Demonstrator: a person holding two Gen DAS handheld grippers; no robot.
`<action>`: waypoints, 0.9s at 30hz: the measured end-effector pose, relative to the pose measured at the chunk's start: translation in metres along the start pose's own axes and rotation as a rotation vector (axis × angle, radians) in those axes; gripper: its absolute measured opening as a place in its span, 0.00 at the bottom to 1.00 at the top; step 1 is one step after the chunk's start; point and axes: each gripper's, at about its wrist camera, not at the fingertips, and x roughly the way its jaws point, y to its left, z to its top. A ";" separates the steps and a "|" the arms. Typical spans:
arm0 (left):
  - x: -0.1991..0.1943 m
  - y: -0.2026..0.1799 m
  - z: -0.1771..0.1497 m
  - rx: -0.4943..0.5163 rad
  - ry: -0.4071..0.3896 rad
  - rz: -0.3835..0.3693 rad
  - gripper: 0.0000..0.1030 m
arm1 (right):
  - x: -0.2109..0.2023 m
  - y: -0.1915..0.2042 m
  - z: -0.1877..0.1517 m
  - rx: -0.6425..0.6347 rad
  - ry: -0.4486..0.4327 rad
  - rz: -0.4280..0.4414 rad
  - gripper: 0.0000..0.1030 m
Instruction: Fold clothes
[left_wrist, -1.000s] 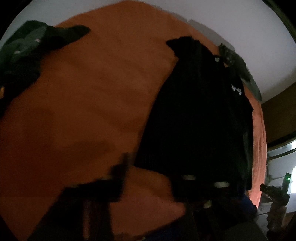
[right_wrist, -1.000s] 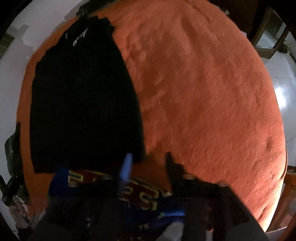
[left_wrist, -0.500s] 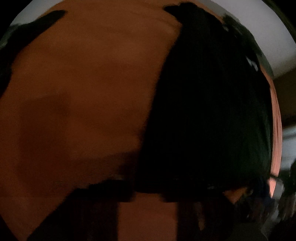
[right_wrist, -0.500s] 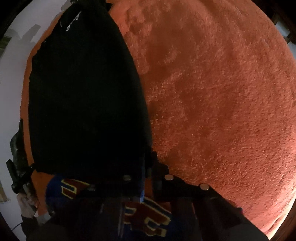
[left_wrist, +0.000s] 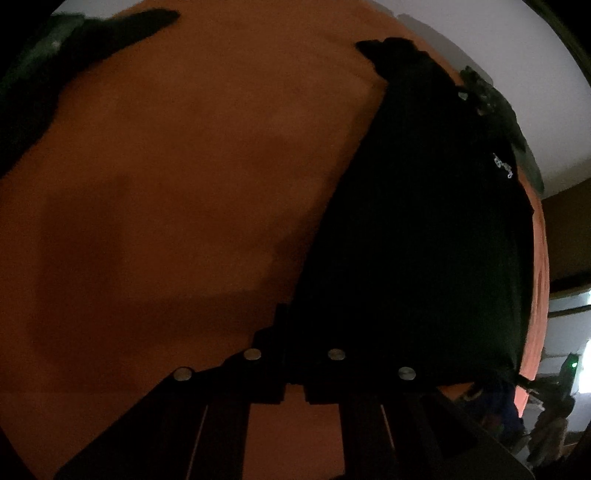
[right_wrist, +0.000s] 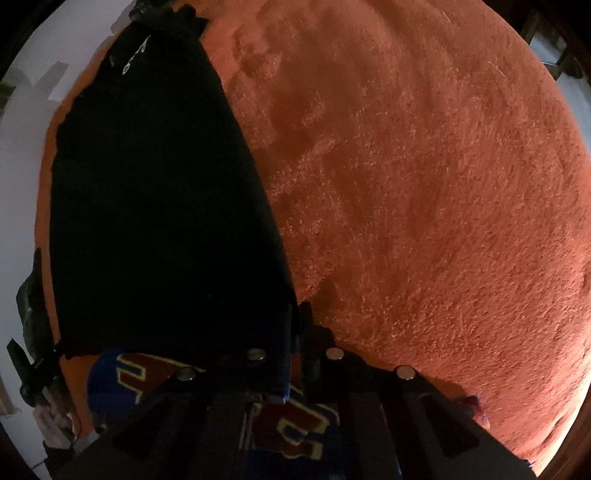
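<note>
A black garment (left_wrist: 424, 229) with a small white logo lies flat on the orange blanket (left_wrist: 184, 166); it also shows in the right wrist view (right_wrist: 159, 206). My left gripper (left_wrist: 286, 317) is shut on the garment's near bottom corner. My right gripper (right_wrist: 295, 317) is shut on the other bottom corner, at the garment's right edge. The pinched cloth is dark and hard to make out between the fingers.
A blue garment with red and yellow letters (right_wrist: 295, 424) lies under my right gripper. A dark green garment (left_wrist: 48, 85) lies at the far left of the blanket, another (left_wrist: 502, 118) beyond the black one. White floor (left_wrist: 480, 37) surrounds the blanket.
Both grippers moved down to the black garment's bottom edge and closed on its two corners; a second ago they were open above the blanket.
</note>
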 end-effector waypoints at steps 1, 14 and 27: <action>-0.003 0.001 -0.002 0.008 -0.007 0.003 0.06 | -0.005 0.004 0.000 -0.019 -0.019 -0.007 0.03; -0.003 0.029 -0.025 0.047 0.071 0.016 0.24 | 0.023 0.013 0.003 -0.053 0.063 -0.092 0.22; -0.035 0.070 -0.058 0.064 0.027 0.029 0.19 | 0.020 0.006 0.012 -0.011 0.032 -0.089 0.02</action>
